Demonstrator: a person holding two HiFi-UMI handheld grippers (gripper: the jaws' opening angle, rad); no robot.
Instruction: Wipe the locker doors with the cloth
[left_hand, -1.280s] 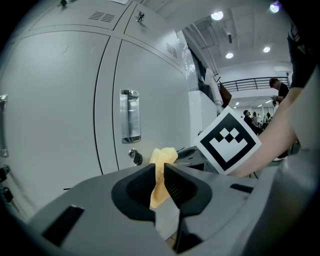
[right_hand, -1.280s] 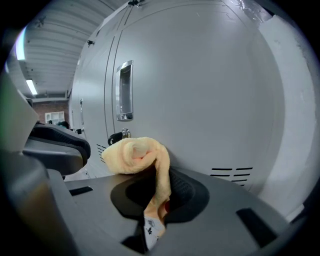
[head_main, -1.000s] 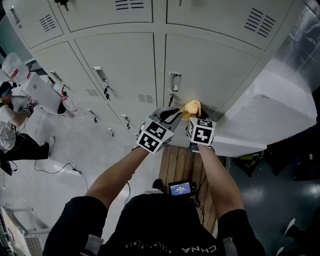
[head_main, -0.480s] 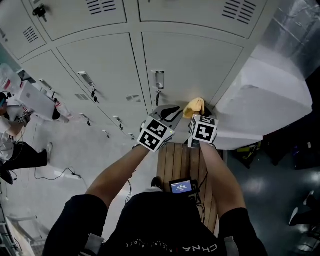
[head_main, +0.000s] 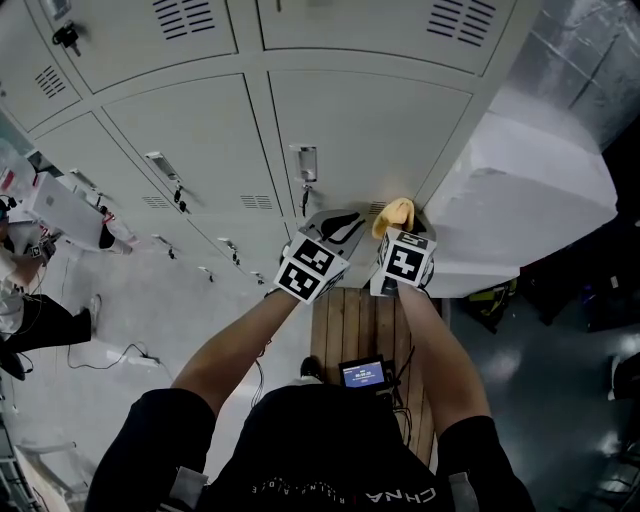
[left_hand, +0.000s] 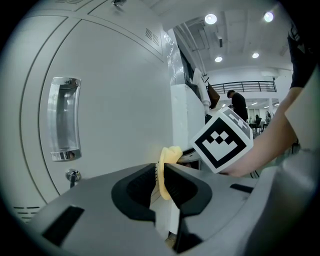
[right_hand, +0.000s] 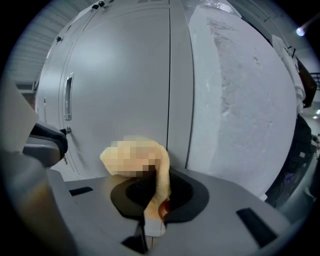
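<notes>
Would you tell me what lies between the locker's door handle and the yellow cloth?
Nothing but bare door lies between the handle and the cloth, as the left gripper view shows.

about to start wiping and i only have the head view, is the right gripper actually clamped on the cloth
Observer: yes, in the right gripper view the right gripper has its jaws closed on the yellow cloth, which bunches above them.
Operator: left one free then
Observer: no, the left gripper view shows the left gripper pinching a thin strip of that cloth between its jaws.
Operator: is it flat on the door
Observer: no, the right gripper view shows a loose bunch in front of the locker door; contact cannot be told.
</notes>
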